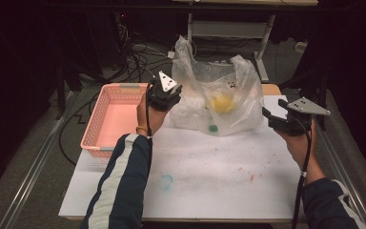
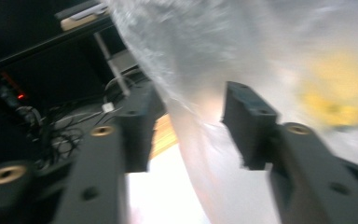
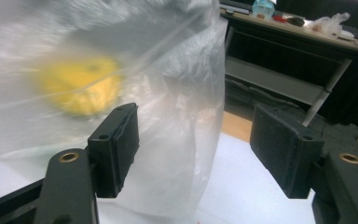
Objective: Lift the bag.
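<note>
White tabletop (image 1: 209, 167) carries a clear plastic bag (image 1: 219, 100), flanked by the left gripper (image 1: 167, 98) and right gripper (image 1: 274, 119), both with jaws parted, gripping nothing.

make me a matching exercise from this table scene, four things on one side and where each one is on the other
Things:
1. pink basket
2. clear plastic bag
3. yellow object
4. right gripper

Places:
A. inside the bag
B. at the bag's right edge, jaws apart
C. at the table's left edge
D. standing at the far middle of the table

Pairs: 1-C, 2-D, 3-A, 4-B
</note>
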Action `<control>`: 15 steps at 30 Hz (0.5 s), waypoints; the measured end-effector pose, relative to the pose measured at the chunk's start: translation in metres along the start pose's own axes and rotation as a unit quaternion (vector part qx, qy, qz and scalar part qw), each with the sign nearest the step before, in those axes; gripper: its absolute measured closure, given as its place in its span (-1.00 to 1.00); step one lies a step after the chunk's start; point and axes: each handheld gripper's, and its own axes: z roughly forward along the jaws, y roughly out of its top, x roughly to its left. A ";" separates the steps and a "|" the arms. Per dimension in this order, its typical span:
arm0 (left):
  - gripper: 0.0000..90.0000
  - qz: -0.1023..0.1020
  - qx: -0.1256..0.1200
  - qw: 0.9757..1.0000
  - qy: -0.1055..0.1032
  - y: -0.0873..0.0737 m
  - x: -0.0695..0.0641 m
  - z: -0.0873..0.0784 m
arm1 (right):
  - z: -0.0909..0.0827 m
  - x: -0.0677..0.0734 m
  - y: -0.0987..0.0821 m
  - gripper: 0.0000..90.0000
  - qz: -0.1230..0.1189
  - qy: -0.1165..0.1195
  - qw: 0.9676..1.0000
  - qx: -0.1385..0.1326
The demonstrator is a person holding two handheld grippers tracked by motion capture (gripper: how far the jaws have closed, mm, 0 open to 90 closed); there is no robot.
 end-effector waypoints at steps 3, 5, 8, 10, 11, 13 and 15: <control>-0.20 0.014 -0.017 1.000 -0.015 -0.005 -0.003 -0.021 | -0.011 0.003 -0.001 -0.28 -0.001 0.013 1.000 -0.002; -0.31 0.024 -0.027 0.999 -0.023 -0.012 -0.006 -0.038 | -0.019 0.005 -0.003 -0.29 -0.006 0.017 1.000 -0.006; -0.43 0.041 -0.043 0.998 -0.031 -0.029 -0.014 -0.066 | -0.033 0.009 -0.007 -0.30 -0.004 0.022 1.000 -0.017; -0.48 0.054 -0.057 0.997 -0.028 -0.046 -0.021 -0.085 | -0.043 0.013 -0.012 -0.32 -0.005 0.032 0.999 -0.022; -0.55 0.052 -0.059 0.996 -0.039 -0.055 -0.024 -0.094 | -0.048 0.016 -0.016 -0.33 -0.015 0.032 0.999 -0.027; -0.57 0.073 -0.048 0.995 -0.043 -0.075 -0.031 -0.109 | -0.059 0.023 -0.025 -0.36 -0.023 0.040 0.998 -0.036; -0.57 0.092 -0.032 0.994 -0.047 -0.096 -0.037 -0.122 | -0.068 0.028 -0.035 -0.37 -0.027 0.048 0.998 -0.040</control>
